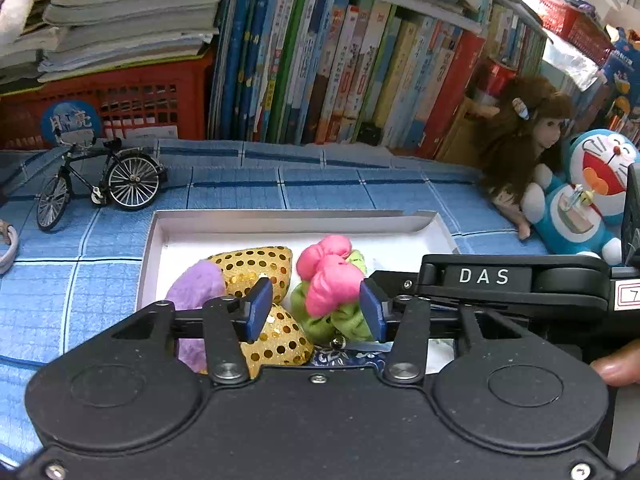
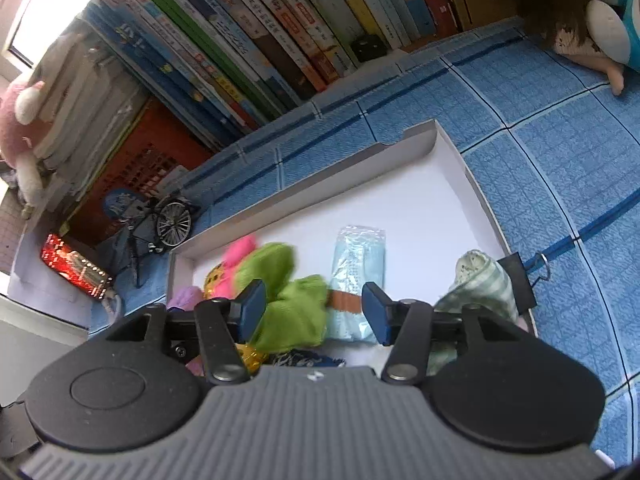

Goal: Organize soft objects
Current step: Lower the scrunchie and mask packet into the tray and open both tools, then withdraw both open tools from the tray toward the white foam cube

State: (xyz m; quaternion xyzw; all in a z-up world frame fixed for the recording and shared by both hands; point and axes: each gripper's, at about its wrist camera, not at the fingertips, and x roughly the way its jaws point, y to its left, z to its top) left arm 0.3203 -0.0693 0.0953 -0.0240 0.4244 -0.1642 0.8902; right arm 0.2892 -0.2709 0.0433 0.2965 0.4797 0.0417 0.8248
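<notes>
Shallow white cardboard box lid (image 1: 158, 236) on the blue checked counter, used as the collecting tray: the pink-and-green fabric scrunchie (image 1: 332, 280) lies inside it near the front, touching the gold sequinned pouch (image 1: 256, 264). Left gripper (image 1: 316, 308) hangs over the scrunchie, jaws moderately wide, pads clear of it. Right gripper (image 2: 316, 310), jaws likewise apart and empty, hovers above the pale blue wrapped packet (image 2: 358, 256), whose long axis runs from the lid's front toward its far wall.

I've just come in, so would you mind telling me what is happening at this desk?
A person is sorting soft items into a shallow white box on the blue checked cloth, with a gripper in each hand. The left gripper stands open around the pink and green scrunchie, beside a gold sequined piece. The right gripper is also open, holding nothing, above a packaged face mask.
</notes>
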